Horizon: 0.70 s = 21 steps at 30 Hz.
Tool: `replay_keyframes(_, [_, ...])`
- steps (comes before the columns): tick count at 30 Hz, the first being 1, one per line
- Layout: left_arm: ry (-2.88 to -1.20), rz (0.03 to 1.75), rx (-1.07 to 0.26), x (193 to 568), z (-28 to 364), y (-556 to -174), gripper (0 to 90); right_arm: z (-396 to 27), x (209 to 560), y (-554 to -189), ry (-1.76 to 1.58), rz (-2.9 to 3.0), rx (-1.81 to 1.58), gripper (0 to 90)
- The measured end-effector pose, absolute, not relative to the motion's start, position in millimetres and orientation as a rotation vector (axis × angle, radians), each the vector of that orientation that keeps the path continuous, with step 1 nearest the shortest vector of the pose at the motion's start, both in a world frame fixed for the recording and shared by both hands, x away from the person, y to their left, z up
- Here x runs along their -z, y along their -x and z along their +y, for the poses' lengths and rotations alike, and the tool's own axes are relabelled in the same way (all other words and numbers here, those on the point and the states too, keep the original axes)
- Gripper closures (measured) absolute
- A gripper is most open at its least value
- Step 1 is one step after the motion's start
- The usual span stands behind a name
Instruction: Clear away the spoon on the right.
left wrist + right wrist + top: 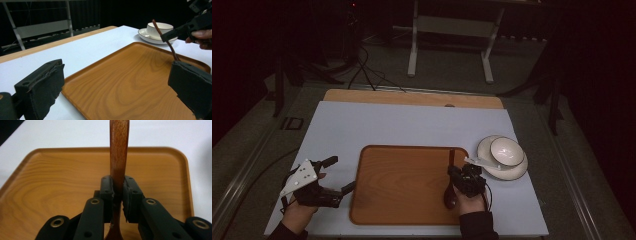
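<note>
Spoon [119,150] between right tool [118,195] jaws (clamped)

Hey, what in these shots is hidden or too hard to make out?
- Spoon bowl end: high view, partly behind the right gripper; cut off by the bottom edge in the right gripper view.
- Bowl contents: left gripper view, below its rim.
- White utensil on the saucer: high view, too small to identify.

High view dim, dark surroundings; claw views brighter, near parts soft-focused.
</note>
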<state>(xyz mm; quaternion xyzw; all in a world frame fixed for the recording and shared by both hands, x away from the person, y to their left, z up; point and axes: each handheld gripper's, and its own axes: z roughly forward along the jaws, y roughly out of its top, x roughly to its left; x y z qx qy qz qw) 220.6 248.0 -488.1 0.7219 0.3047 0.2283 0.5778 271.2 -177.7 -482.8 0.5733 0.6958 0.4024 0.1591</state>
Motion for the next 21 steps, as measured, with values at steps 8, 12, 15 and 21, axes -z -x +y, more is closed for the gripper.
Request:
replay_keyframes(8, [-1.694,0.707,-0.532,488.2,247.2,-220.7,1.6,-180.5,498.7,-278.3,-1.722,1.952,-1.121,79.5])
replay_keyframes(12, [-1.696,0.705,-0.533,488.1,247.1,-220.5,1.6,-181.3,505.6,-283.4,-1.764,1.928,-1.11,79.4])
replay_keyframes(15, [-1.696,0.704,-0.533,488.1,247.2,-220.4,1.6,-180.2,510.3,-286.5,-1.77,1.931,-1.1,79.4])
replay_keyframes(21, [-1.697,0.702,-0.533,488.0,247.0,-220.3,1.6,-180.3,516.4,-290.9,-1.807,1.914,-1.102,79.3])
